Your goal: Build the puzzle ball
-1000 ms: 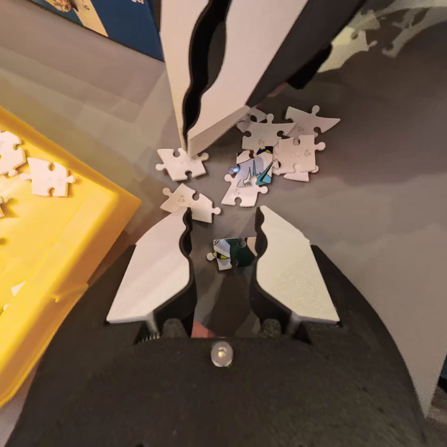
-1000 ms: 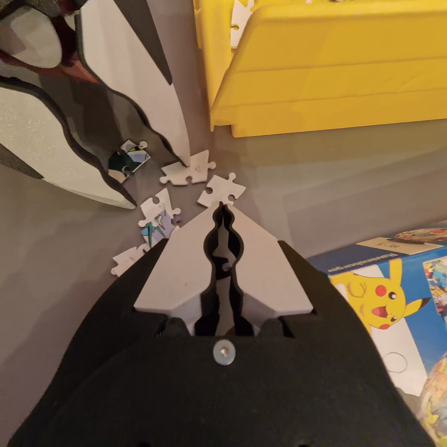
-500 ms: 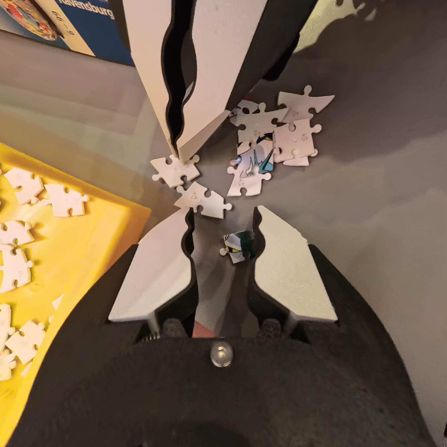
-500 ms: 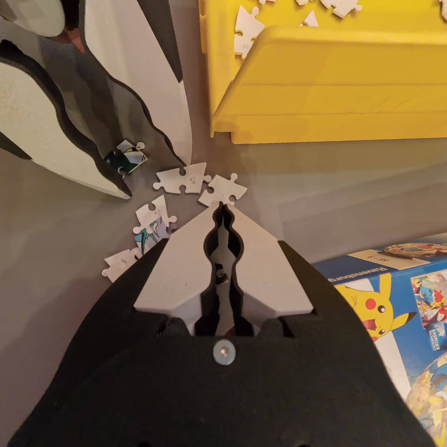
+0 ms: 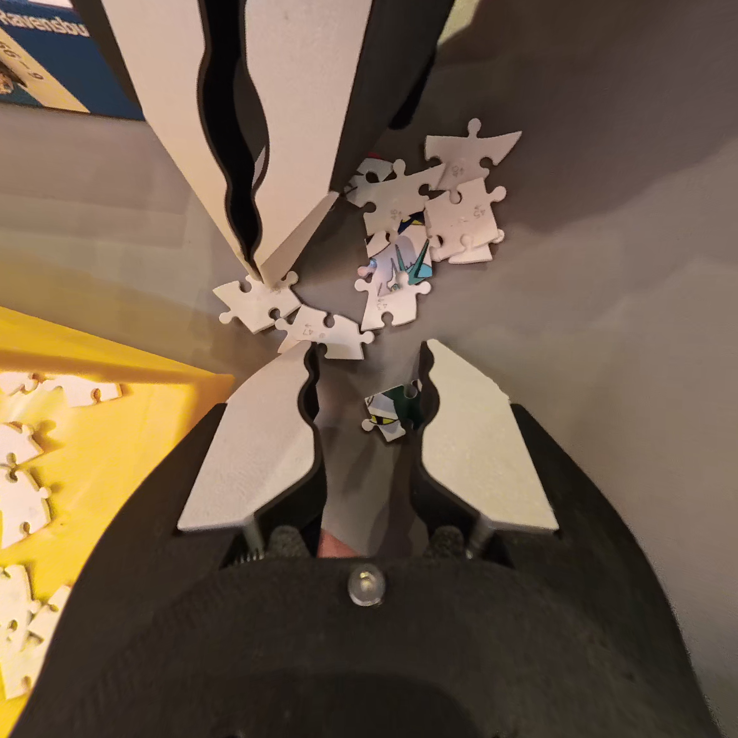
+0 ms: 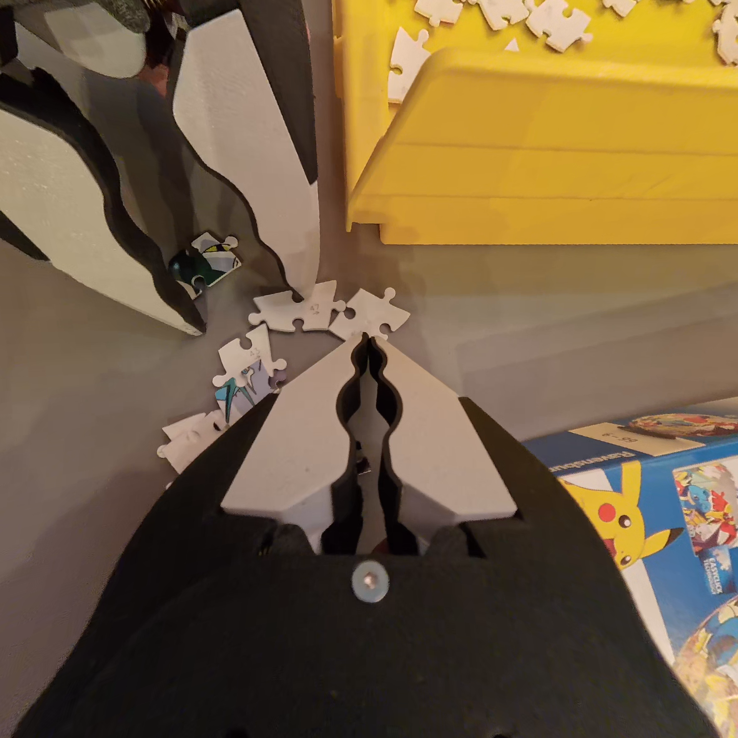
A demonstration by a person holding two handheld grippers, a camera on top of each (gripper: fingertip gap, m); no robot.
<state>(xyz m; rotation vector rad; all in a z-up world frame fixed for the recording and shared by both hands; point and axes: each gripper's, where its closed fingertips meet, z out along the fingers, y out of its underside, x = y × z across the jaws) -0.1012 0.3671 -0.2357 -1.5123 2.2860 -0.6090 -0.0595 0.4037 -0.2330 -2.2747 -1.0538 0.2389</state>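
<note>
A grey table [image 5: 599,359] holds loose puzzle pieces, seen from two handheld grippers that face each other. The left gripper [image 5: 369,351] has its jaws wide apart, with its fingertips low over the table. Between its fingers lies a small picture-side-up piece [image 5: 389,411] in green, white and yellow, touching or just beside the inner edge of one finger. One fingertip of this gripper rests on or just above a white, face-down piece [image 5: 331,329], which touches a second white piece [image 5: 255,305] at a corner. The right gripper [image 6: 368,339] has its jaws closed to a thin slit with nothing visible between the tips, and those tips rest on the edge of that second white piece [image 6: 369,313]. Whether they actually pinch it cannot be told. Beyond these two, a small heap of pieces [image 5: 431,215] lies overlapping, mostly white backs up with one blue and pale picture side showing; the right gripper's body partly hides this heap in its own view. A yellow bin [image 6: 539,139] stands near the two white pieces, on the side away from the heap, with more white pieces [image 6: 559,20] scattered inside it. A blue puzzle box [image 6: 659,519] with cartoon characters and a picture of the finished ball lies on the table beside the right gripper. Small printed numbers mark the backs of several pieces, and the box carries printed lettering and a pale label.
</note>
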